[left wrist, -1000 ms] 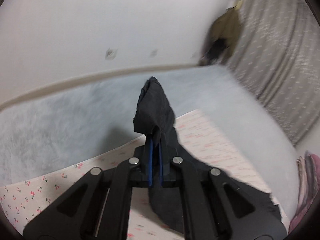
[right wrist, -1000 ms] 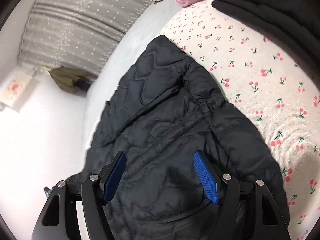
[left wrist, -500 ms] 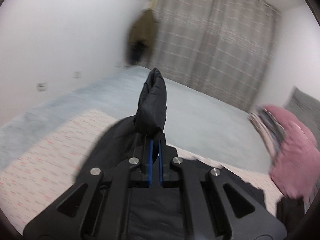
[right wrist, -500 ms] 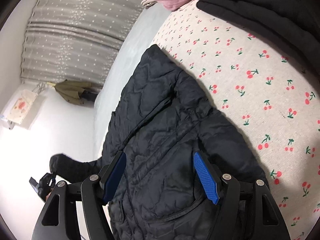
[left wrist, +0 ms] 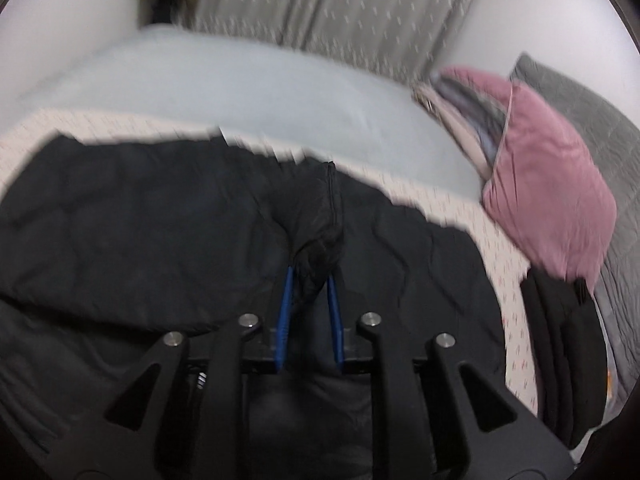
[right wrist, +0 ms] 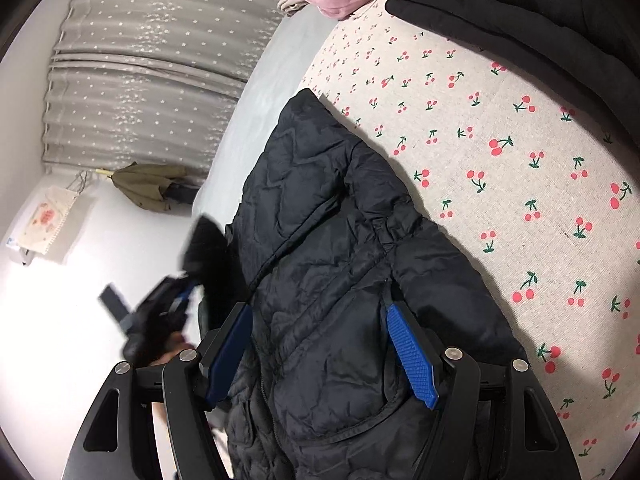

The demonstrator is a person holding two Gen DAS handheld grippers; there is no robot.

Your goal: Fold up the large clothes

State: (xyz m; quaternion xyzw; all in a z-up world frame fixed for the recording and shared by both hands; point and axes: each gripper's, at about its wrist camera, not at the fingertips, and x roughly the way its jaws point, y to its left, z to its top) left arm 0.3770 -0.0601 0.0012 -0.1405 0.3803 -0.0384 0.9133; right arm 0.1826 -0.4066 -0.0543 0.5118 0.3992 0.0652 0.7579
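Black quilted jacket (right wrist: 332, 264) lies spread on the cherry-print sheet (right wrist: 500, 128) of the bed. Only the left wrist view, blurred, shows the left claw (left wrist: 310, 276) pinching a bunched fold of the jacket (left wrist: 160, 208) between narrowly parted blue pads. Only the right wrist view shows the right claw (right wrist: 320, 344) spread wide over the jacket, gripping nothing. Beyond the jacket sit a pink pillow (left wrist: 552, 184) and folded dark clothes (left wrist: 560, 344); a grey curtain (right wrist: 152, 72) hangs behind.

Pink pillow (left wrist: 552, 196), starry grey curtain (right wrist: 152, 64)
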